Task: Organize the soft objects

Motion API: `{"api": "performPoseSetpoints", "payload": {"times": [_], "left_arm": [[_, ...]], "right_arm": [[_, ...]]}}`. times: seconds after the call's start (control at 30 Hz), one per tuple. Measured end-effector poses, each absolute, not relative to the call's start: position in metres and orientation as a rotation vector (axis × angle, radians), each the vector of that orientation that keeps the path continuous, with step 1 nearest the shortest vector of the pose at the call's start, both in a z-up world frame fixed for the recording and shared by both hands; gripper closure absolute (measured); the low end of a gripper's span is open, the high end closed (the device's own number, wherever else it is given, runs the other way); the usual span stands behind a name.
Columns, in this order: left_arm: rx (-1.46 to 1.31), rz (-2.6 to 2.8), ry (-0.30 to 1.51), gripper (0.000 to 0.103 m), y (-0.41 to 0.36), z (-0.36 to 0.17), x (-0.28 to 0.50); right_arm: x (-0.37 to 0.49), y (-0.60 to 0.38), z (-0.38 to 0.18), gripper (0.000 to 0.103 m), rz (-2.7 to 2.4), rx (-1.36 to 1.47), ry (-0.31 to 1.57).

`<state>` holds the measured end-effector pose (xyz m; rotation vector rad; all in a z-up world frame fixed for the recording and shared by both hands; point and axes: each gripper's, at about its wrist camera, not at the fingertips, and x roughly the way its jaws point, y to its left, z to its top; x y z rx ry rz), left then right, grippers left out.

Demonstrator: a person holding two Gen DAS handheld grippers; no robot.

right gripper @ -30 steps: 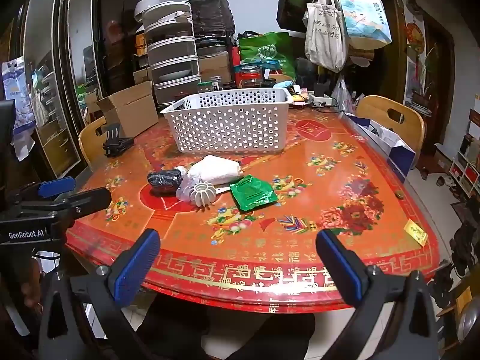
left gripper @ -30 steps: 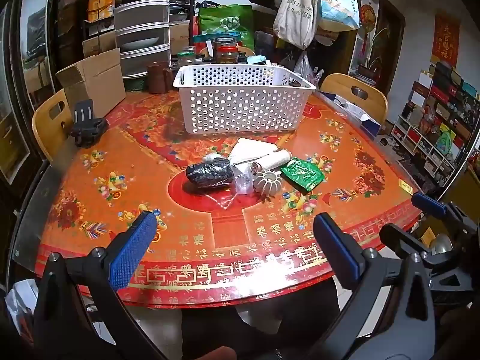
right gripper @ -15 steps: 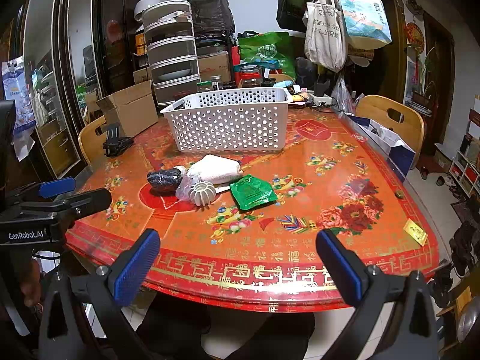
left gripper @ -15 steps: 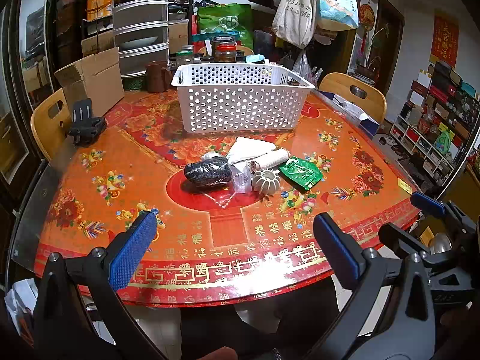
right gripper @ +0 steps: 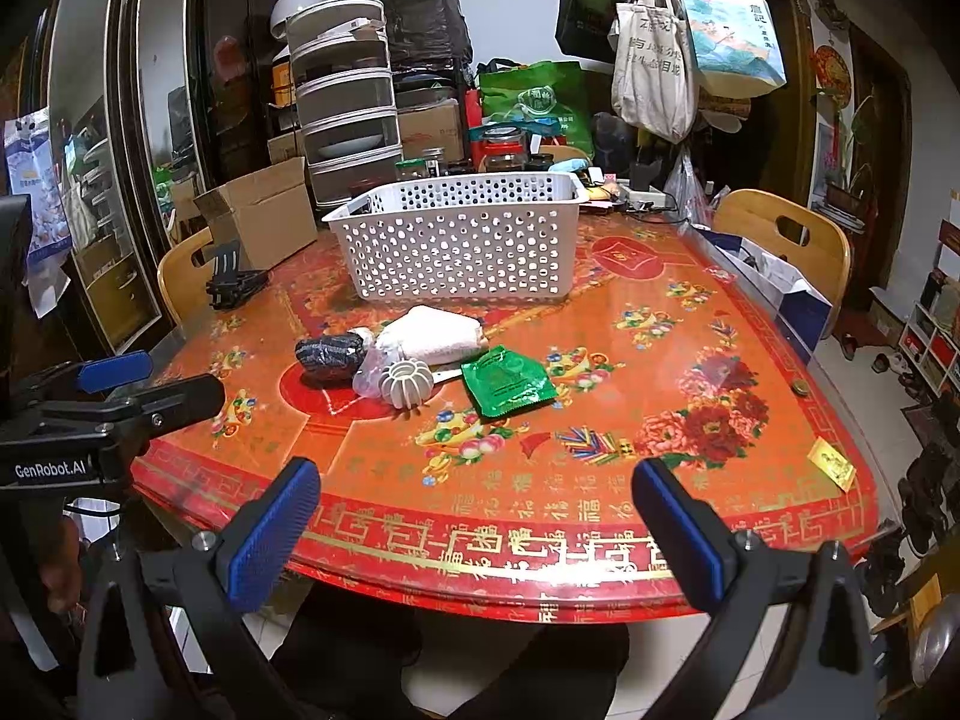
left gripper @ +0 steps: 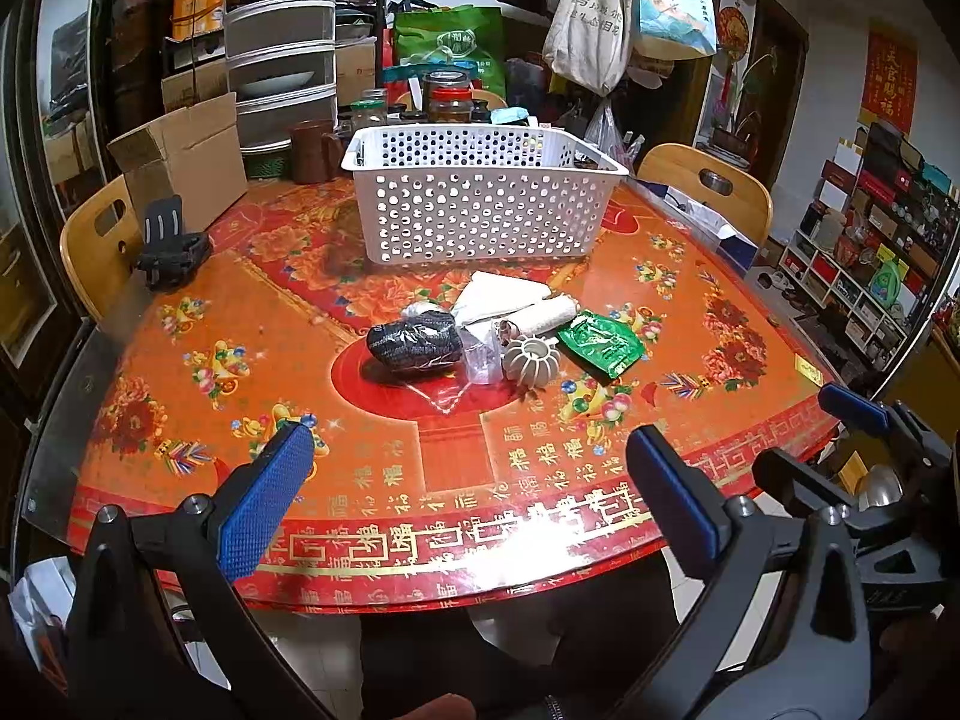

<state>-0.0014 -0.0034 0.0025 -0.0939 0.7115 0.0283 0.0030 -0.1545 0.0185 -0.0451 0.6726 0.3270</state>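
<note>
Towel roll [left gripper: 543,317] long axis left-right, rolled end facing left; left gripper [left gripper: 471,483], right gripper [right gripper: 477,516] spread, empty.

Both views are evenly lit from overhead, colours saturated. White glare streaks the near rim of the glossy red-and-gold patterned round table [left gripper: 540,540], at about 6 o'clock, and again in the right wrist view [right gripper: 576,564]. The white perforated plastic basket [left gripper: 480,216] casts a soft shadow toward 9 o'clock. Strong fisheye bending curves everything near the edges; the corners are black. Focus is sharp centrally, softer at the rim.
</note>
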Motion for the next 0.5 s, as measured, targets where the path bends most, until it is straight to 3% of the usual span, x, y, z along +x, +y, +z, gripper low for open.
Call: {"api": "performPoseSetpoints", "payload": {"times": [0.5], "left_arm": [[-0.096,0.026,0.714,0.0,-0.0039,0.0012,-0.0023]], "right_arm": [[0.0037,-0.1553,0.0174,0.0,0.327,-0.047,0.676]]}}
